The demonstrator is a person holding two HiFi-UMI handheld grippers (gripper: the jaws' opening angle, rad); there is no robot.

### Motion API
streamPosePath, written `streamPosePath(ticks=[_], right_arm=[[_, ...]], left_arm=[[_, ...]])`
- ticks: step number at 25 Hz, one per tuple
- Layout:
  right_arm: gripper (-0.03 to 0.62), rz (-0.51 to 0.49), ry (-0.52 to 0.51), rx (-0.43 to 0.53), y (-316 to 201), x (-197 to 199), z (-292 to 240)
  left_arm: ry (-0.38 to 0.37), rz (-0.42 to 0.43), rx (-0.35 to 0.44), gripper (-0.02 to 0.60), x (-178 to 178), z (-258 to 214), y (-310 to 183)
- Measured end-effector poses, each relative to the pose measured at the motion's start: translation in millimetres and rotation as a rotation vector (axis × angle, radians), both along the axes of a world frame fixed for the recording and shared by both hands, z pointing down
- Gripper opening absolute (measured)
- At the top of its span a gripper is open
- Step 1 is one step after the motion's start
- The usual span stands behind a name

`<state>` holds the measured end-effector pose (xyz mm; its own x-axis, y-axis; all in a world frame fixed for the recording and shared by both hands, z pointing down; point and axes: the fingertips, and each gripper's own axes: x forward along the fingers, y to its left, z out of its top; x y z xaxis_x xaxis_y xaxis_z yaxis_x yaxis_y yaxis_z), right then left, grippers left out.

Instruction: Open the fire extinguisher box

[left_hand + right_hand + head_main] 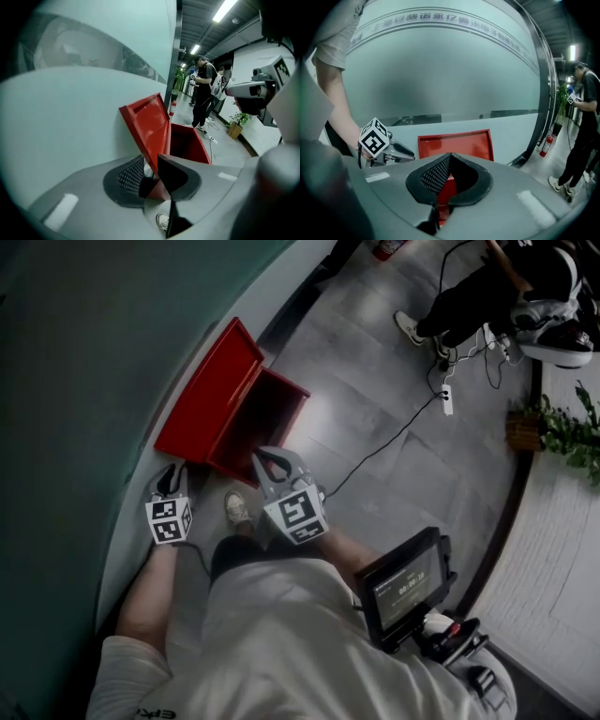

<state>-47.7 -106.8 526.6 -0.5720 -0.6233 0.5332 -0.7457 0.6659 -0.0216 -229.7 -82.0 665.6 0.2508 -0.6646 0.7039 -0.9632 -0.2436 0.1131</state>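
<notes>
The red fire extinguisher box (272, 409) stands on the floor against the wall. Its lid (211, 395) is up and leans back on the wall, so the inside shows dark. My left gripper (175, 472) is at the box's near left corner. In the left gripper view the lid's (147, 124) lower edge shows in the narrow gap between the jaws of that gripper (149, 161), and the pads stand apart from it. My right gripper (267, 457) hovers over the box's near front rim. Its fingertips meet in the right gripper view (451, 154), with nothing held.
The pale glass wall (75, 381) runs along the left. A cable and power strip (446, 399) cross the floor to the right of the box. A person (487, 287) stands at the far right, next to a potted plant (562, 432). A fire extinguisher (545, 145) stands by the wall farther on.
</notes>
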Motion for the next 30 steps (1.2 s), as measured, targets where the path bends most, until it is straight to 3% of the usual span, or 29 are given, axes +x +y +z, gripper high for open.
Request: streamPosePath(ticks=[5,11,20,30], right_arm=[[0.014,0.000,-0.035,0.024,8.3,3.9,-38.8],[0.014,-0.002,-0.080,0.071,27.6,30.8,-72.5],[0.014,0.008,-0.137,0.163,19.0,43.8,-87.5],[0.014,0.009,-0.231,0.233,22.4,69.8,-141.3]], left_arm=[[-0.001,0.002,0.129,0.018,19.2,-75.7,6.1],[0.045,0.028,0.299,0.003,77.4,-158.5,12.9],[0.086,0.084,0.480,0.003,111.8,-207.5,5.4],[0.078,0.076,0.588,0.002,137.7,-267.0,20.1]])
